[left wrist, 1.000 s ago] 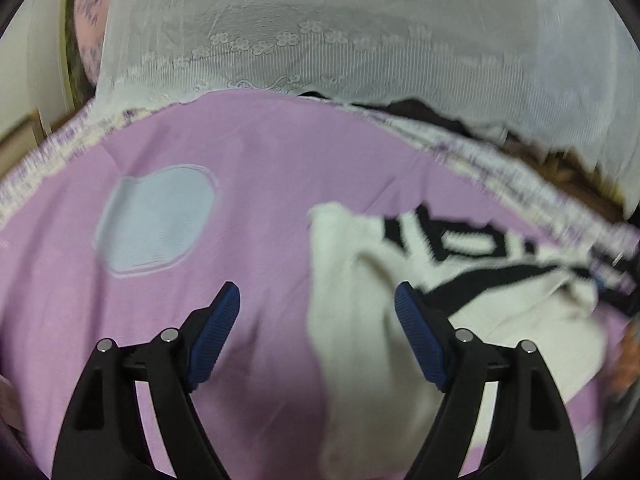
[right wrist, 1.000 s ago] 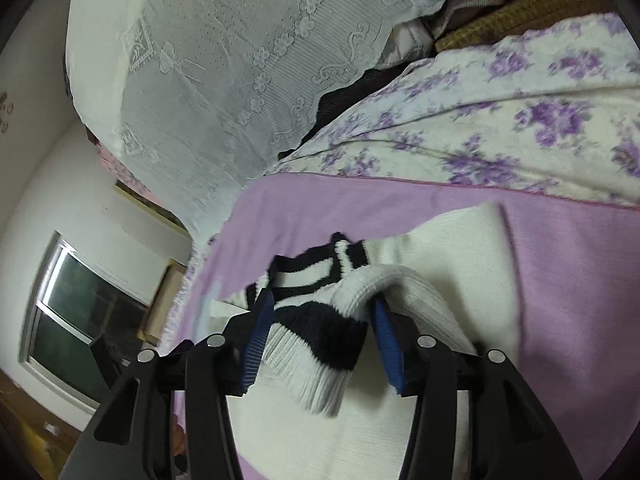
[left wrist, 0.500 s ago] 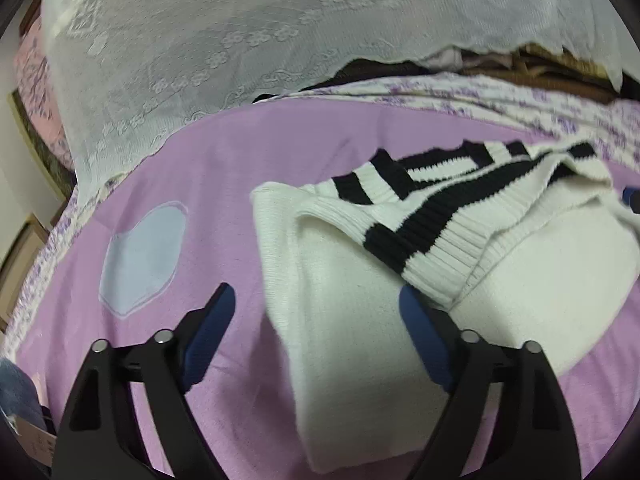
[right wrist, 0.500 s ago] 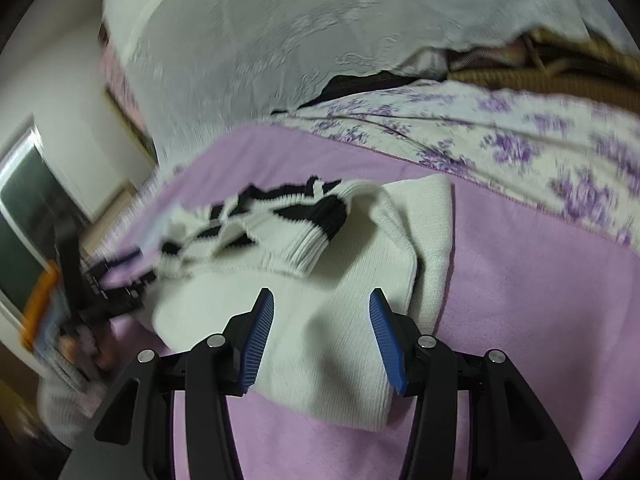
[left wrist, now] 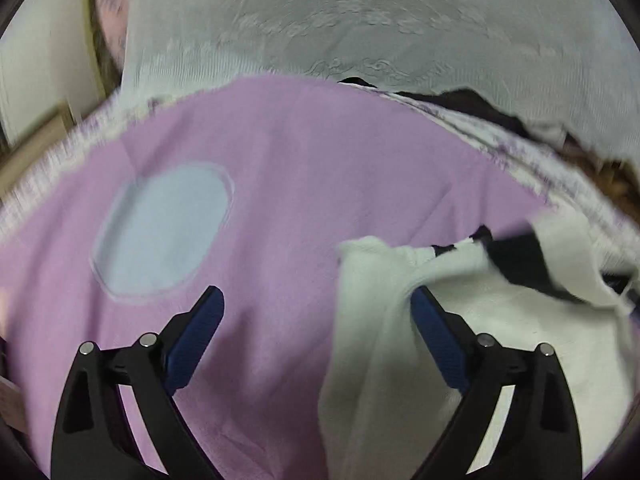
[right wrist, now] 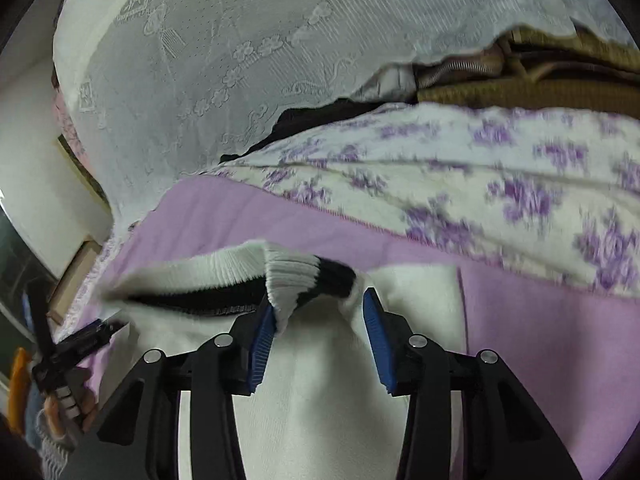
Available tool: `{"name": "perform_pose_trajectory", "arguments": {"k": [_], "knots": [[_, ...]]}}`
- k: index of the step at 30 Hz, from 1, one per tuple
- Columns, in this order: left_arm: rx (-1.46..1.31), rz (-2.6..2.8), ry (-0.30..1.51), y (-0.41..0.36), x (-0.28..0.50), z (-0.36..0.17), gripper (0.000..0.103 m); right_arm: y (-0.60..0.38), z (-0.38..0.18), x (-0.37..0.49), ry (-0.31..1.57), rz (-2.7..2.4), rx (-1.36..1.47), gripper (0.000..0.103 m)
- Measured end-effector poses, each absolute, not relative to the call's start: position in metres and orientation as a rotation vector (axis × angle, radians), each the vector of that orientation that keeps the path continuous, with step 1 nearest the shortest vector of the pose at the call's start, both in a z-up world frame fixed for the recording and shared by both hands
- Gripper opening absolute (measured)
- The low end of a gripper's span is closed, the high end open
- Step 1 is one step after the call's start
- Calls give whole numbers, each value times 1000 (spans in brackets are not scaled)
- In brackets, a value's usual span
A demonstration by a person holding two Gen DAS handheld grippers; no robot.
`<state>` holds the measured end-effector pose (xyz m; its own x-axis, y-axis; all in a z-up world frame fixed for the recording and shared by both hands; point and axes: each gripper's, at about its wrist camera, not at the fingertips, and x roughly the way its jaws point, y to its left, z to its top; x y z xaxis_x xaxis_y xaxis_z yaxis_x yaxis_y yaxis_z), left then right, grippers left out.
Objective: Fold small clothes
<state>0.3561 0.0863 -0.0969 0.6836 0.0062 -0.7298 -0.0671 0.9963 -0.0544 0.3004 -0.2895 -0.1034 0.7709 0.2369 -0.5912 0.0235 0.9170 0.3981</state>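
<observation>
Closing right gripper (right wrist: 320, 312) around striped sweater (right wrist: 316, 280) cuff

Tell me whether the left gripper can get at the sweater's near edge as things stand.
Probably yes: the left gripper is opening with nothing between its jaws, and the sweater edge lies uncovered on the purple blanket just ahead.

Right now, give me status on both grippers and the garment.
Left gripper opening, nothing between fingers. Right gripper closing around the striped cuff of the white sweater. Purple blanket clear around it.
</observation>
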Motion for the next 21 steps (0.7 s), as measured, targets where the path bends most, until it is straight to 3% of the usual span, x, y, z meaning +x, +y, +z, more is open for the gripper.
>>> {"name": "perform_pose_trajectory", "arguments": {"k": [9, 15, 18, 21], "knots": [[-42, -132, 724, 49, 332, -74, 92, -259, -65, 271, 515, 192, 289, 45], [78, -105, 780, 15, 339, -97, 93, -219, -89, 302, 722, 284, 166, 46], [84, 19, 894, 21, 362, -120, 97, -232, -114, 332, 812, 190, 243, 46], [-92, -6, 975, 45, 375, -134, 99, -273, -132, 341, 823, 176, 457, 19]]}}
